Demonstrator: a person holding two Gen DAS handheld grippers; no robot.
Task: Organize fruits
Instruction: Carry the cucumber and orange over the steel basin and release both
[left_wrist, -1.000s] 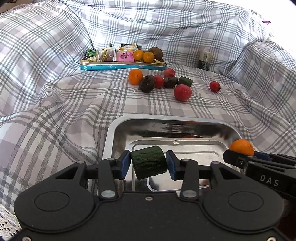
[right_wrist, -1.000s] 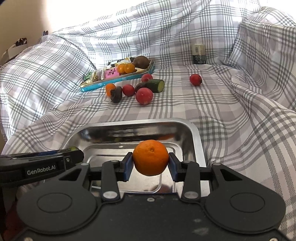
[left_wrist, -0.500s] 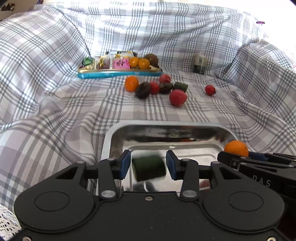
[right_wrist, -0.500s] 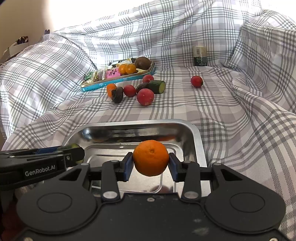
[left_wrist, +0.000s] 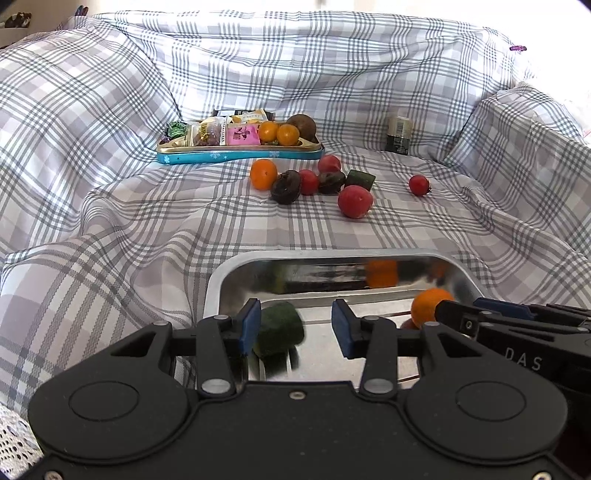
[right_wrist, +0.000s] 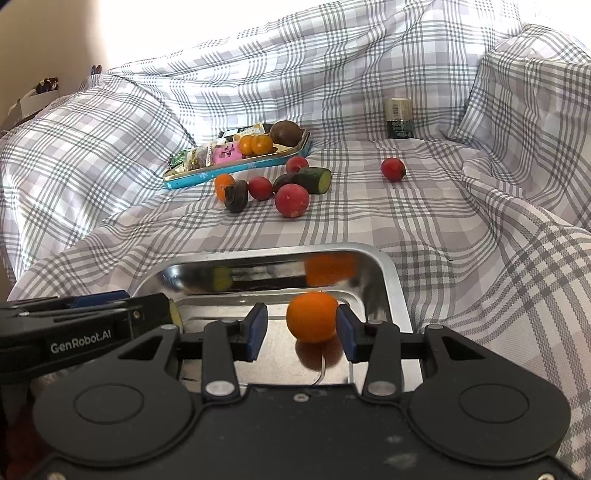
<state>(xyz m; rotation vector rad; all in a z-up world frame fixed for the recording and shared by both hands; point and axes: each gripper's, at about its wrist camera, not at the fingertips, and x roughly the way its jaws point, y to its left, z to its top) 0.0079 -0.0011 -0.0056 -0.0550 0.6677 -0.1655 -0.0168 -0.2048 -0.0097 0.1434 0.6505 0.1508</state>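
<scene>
Left tool (left_wrist: 295, 328), right tool (right_wrist: 301, 328): black bodies, blue pads, silver screws; white "GenRobot.AI", "DAS" markings.

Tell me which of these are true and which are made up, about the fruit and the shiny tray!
1. The left gripper squeezes the cucumber piece. False: its jaws stand apart and the piece is loose in the metal tray.
2. An orange sits between the right gripper's open jaws. True.
3. The blue tin holds two small oranges. True.
4. The dark jar lies in the metal tray. False: it stands on the checked cloth, far behind.
</scene>
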